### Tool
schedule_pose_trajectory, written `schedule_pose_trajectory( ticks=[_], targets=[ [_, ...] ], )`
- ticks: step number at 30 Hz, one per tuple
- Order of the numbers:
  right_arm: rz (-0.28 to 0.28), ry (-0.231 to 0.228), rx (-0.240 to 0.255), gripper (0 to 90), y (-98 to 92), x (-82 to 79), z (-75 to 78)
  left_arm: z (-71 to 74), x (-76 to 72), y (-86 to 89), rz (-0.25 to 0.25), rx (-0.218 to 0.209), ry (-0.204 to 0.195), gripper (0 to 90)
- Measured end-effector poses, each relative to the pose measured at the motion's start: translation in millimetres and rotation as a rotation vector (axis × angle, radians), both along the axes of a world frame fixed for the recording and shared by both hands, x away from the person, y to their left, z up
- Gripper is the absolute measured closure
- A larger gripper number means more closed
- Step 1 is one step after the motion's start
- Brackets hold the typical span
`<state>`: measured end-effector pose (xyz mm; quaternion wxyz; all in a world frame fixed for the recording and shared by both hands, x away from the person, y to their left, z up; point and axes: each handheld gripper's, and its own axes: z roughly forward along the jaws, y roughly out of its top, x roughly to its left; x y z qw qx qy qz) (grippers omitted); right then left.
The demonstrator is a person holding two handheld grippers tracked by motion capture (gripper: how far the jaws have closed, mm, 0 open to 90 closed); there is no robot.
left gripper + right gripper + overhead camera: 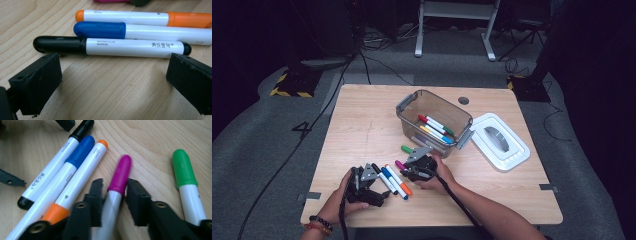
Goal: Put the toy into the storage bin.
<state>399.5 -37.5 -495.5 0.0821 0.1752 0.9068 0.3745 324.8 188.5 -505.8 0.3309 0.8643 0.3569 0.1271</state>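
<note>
Three white-barrelled markers lie side by side on the wooden table: black-capped [125, 47], blue-capped [100, 30] and orange-capped [125, 17]. My left gripper [113, 66] rests low on the table, its jaws wide open, with the black marker just beyond their tips. In the high view it [376, 184] sits at the front left. My right gripper [115, 182] is shut on a magenta-capped marker [122, 172], gripping it where cap meets barrel; the marker lies on the table. A green-capped marker [183, 171] lies beside it to the right.
A clear plastic bin [404, 107] with several markers inside stands mid-table. Its white lid [499, 141] lies to the right of it. The green marker [406, 149] lies between the bin and my right gripper [406, 167].
</note>
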Motion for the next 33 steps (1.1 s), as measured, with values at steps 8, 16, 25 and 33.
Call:
schedule_pose_trajectory(
  ticks=[8,16,25,33],
  targets=[
    [0.006,0.004,-0.022,73.8,-20.2,-3.0,2.8,0.0,0.5,-0.2,-0.001,-0.001,-0.001,0.5],
    [0.009,-0.004,0.031,73.8,-49.9,-15.9,15.8,-0.2,2.1,-1.6,-0.001,-0.004,-0.001,0.4],
    [0.019,-0.030,0.106,73.8,-82.5,-28.9,44.1,-0.1,2.1,-1.6,-0.001,-0.003,-0.001,0.4],
    [0.026,-0.052,0.167,73.8,-106.8,-38.6,70.4,0.1,2.5,-1.3,-0.006,0.000,-0.001,0.5]
  ],
)
